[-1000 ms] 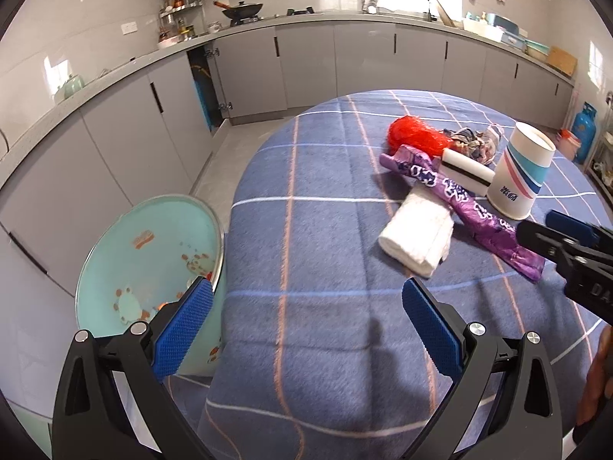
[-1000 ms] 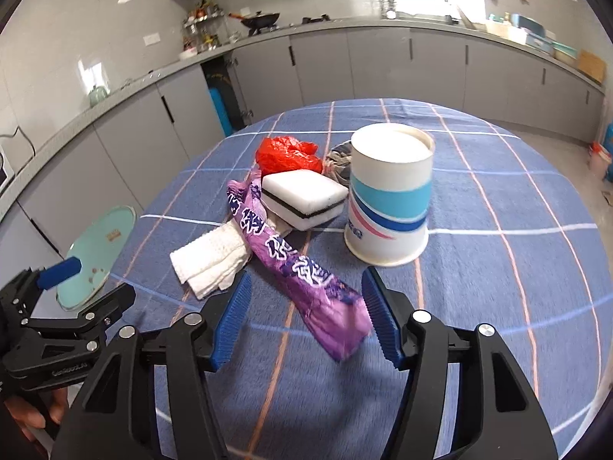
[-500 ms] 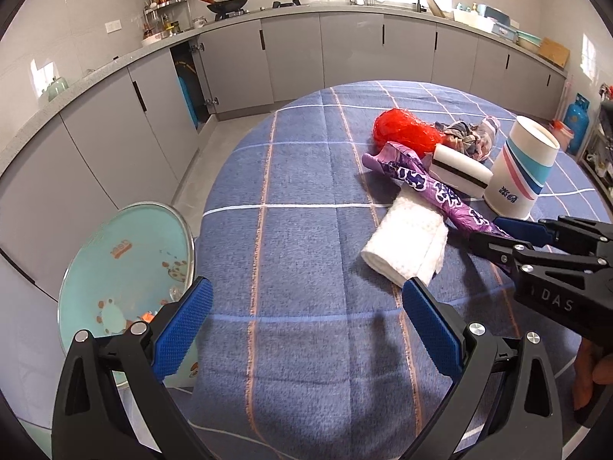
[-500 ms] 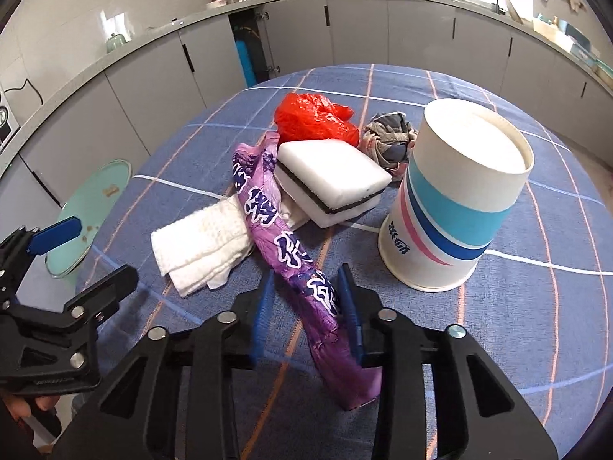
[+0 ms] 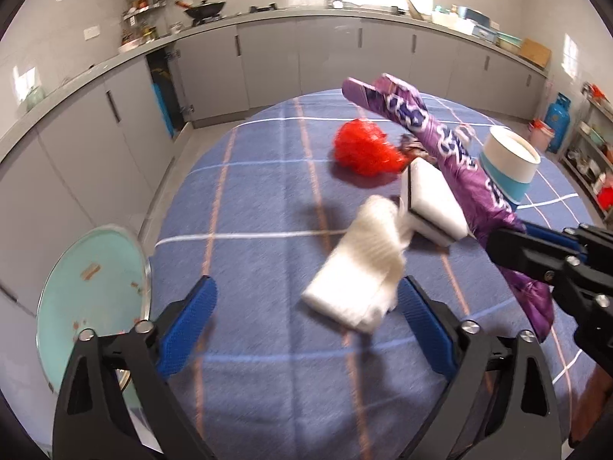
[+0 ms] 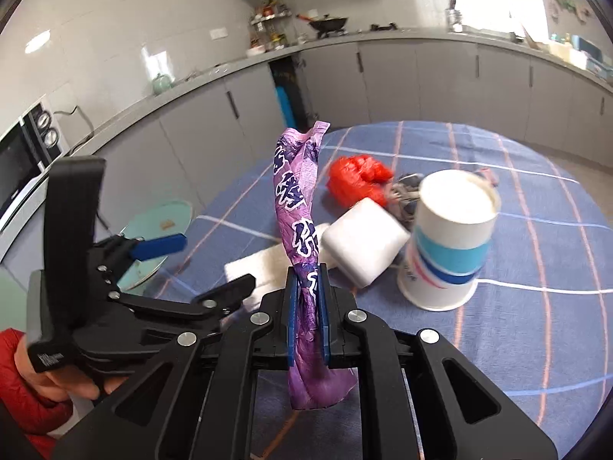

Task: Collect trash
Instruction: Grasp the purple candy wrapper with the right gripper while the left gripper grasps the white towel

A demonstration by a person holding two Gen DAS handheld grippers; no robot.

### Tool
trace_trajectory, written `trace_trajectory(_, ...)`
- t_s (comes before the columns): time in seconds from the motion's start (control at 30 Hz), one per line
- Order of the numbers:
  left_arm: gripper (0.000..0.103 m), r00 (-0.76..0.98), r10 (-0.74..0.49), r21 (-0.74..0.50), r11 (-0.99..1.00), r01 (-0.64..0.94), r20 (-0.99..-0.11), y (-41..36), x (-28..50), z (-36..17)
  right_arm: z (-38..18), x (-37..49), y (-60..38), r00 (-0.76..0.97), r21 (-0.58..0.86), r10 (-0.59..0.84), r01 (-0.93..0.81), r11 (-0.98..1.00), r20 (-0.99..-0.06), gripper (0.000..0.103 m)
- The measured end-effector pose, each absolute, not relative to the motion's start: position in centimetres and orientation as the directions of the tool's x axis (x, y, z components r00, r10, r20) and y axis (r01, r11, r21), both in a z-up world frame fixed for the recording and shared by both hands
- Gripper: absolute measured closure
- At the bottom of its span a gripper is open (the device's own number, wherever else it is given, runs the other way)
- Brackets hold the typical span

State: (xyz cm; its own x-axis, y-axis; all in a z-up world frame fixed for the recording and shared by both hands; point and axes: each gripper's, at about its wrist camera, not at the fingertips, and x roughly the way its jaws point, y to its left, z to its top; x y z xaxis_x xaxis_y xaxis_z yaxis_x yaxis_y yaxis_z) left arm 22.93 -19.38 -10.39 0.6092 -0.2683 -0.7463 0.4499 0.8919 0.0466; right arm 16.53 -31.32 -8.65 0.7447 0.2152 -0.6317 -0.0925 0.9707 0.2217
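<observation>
The right gripper (image 6: 306, 318) is clamped on the purple wrapper (image 6: 299, 207), lifted clear of the table (image 6: 536, 345), so swing it steadily toward the teal bin (image 5: 92, 291) while the left gripper (image 5: 302, 322), jaws wide and empty, hovers over the white cloth (image 5: 356, 264).

- The left wrist view is taken from behind the left tool (image 5: 306, 316), angled down across the blue checked worktop (image 5: 268, 207) toward the grey cabinets, with the folded white cloth (image 5: 360, 268) close ahead.
- The right wrist view is taken from behind the right tool (image 6: 306, 306), angled down and set close over the near edge of the worktop (image 6: 536, 326).
- The red bag (image 5: 364, 149) (image 6: 356, 180), the white sponge (image 5: 433, 199) (image 6: 364, 245), the paper cup (image 5: 509, 168) (image 6: 448, 241), the purple wrapper (image 5: 452, 145) (image 6: 299, 191) and the teal bin lid (image 5: 92, 291) (image 6: 161, 218) are shared.
- Each tool is caught in the other view: the right tool (image 5: 505, 245) at the right edge, the left tool (image 6: 203, 268) at lower left.
</observation>
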Motion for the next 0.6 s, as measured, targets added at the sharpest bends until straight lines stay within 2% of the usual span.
trace_trajectory(0.17,0.022,0.573,-0.301,0.031,0.867,0.497,-0.762,-21.6,23.8,-11.5,-8.9,16.0,-32.8,0.758,0.217,0.146,-0.006,0.976,-0.636,0.092)
trace_trajectory(0.23,0.030,0.553,-0.295,0.033,0.862,0.506,-0.779,-22.3,24.3,-12.2,-9.1,15.9,-33.0,0.756,0.226,0.138,0.012,0.974,-0.639,0.092)
trace_trajectory(0.3,0.051,0.526,-0.304,0.011,0.858,0.513,-0.794,-22.6,24.6,-12.8,-9.2,15.6,-33.2,0.757,0.226,0.128,0.027,0.974,-0.640,0.092)
trace_trajectory(0.33,0.053,0.510,-0.320,-0.015,0.858,0.514,-0.799,-22.5,24.7,-12.9,-9.3,15.6,-33.3,0.758,0.229,0.126,0.032,0.973,-0.640,0.092)
trace_trajectory(0.5,0.079,0.519,-0.359,-0.056,0.858,0.510,-0.776,-21.3,24.3,-12.3,-8.8,15.6,-32.8,0.767,0.234,0.112,0.051,0.971,-0.632,0.092)
trace_trajectory(0.6,0.087,0.530,-0.370,-0.080,0.867,0.491,-0.763,-20.3,23.6,-11.6,-8.5,15.0,-32.6,0.779,0.249,0.108,0.063,0.966,-0.618,0.092)
